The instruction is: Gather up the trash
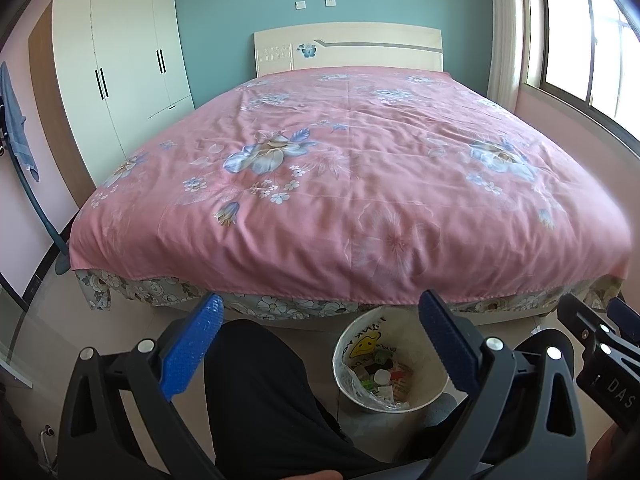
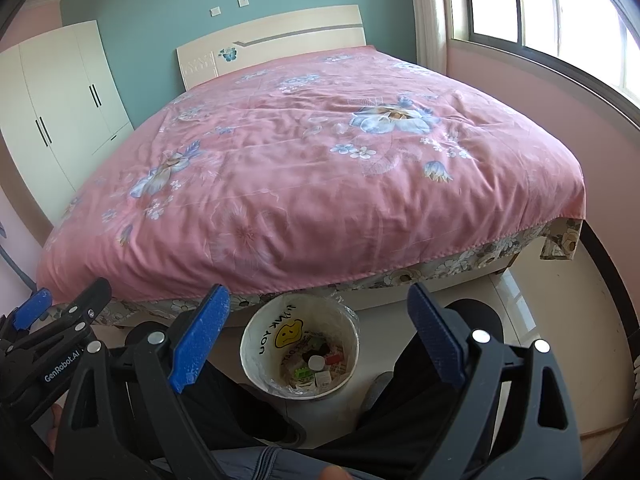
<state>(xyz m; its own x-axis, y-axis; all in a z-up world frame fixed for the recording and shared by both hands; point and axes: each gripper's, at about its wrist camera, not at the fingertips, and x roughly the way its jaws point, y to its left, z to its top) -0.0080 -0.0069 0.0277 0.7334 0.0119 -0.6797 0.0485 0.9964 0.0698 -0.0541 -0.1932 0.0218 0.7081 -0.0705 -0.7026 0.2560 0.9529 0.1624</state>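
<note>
A round white waste bin (image 1: 390, 360) (image 2: 300, 346) stands upright on the floor (image 1: 320, 336) (image 2: 560, 304) at the lower centre of both frames, its open mouth facing up and its long axis vertical. A clear plastic liner (image 1: 360, 384) (image 2: 348, 312) is folded over the rim, and the inner wall carries a yellow smiley face (image 1: 366, 344) (image 2: 289, 333) with printed lettering. Trash (image 1: 384, 378) (image 2: 318, 364) lies in the bottom: small boxes, wrappers and a white cap among green and red bits.

The bin sits just in front of the foot of the bed (image 1: 348, 168) (image 2: 304, 168), between the person's dark-trousered legs (image 1: 260, 392) (image 2: 436, 364).

The left gripper (image 1: 320, 344) (image 2: 60, 312) is spread wide with nothing between its blue fingers (image 1: 192, 348); in its own view the bin shows in the gap, near the right finger. The right gripper (image 2: 320, 336) (image 1: 596, 324) is likewise spread wide and carries nothing, the bin framed between its fingers (image 2: 200, 336).

A pink floral bedspread covers the bed up to a cream headboard (image 1: 348, 50) (image 2: 272, 40). A white wardrobe (image 1: 120, 68) (image 2: 56, 104) stands at upper left, a window (image 1: 588, 40) (image 2: 552, 12) at upper right.
</note>
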